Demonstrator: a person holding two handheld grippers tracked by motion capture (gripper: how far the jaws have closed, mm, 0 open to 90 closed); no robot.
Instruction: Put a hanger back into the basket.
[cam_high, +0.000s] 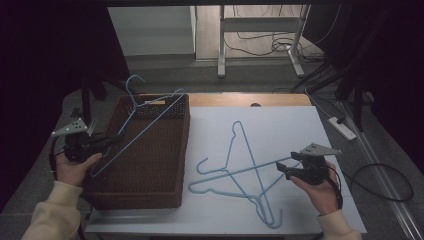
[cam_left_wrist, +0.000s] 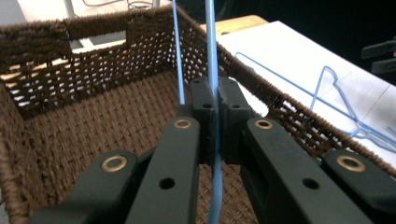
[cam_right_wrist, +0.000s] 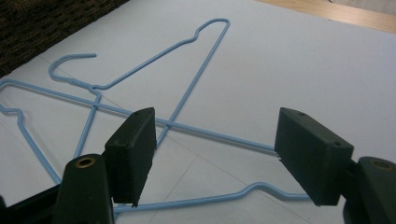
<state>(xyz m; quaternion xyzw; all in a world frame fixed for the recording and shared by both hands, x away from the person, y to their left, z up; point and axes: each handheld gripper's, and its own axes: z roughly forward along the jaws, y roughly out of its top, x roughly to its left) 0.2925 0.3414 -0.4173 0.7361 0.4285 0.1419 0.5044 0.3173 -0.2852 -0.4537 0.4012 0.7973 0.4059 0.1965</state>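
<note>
The left gripper (cam_high: 116, 138) was pinched tight on the wire of a blue hanger (cam_high: 145, 122), holding it slanted over the brown wicker basket (cam_high: 184, 150) at the left of the table; its long axis ran from the jaws at the near left up to the hook (cam_high: 133, 82) poking above the basket's far rim. In the left gripper view the wire (cam_left_wrist: 212, 56) passed straight between the pressed pads, with the basket floor below and its walls close on either side, so any lowering had to keep the hanger's length inside those rims. At the right, the right gripper (cam_high: 283, 168) stood spread wide, gripping nothing, just beside two more blue hangers (cam_high: 235, 172) lying crossed on the white sheet (cam_high: 295, 130). Those lay to its left and slightly beyond it, and one straight bar (cam_right_wrist: 215, 133) ran across between the open pads (cam_right_wrist: 133, 149) in the right gripper view, seemingly lower than them on the sheet. This hand was by far the nearer to the crossed pair. Open sheet lay around the hangers, with the basket wall to their left and the table's near edge close behind the lower hook (cam_high: 272, 220)
</note>
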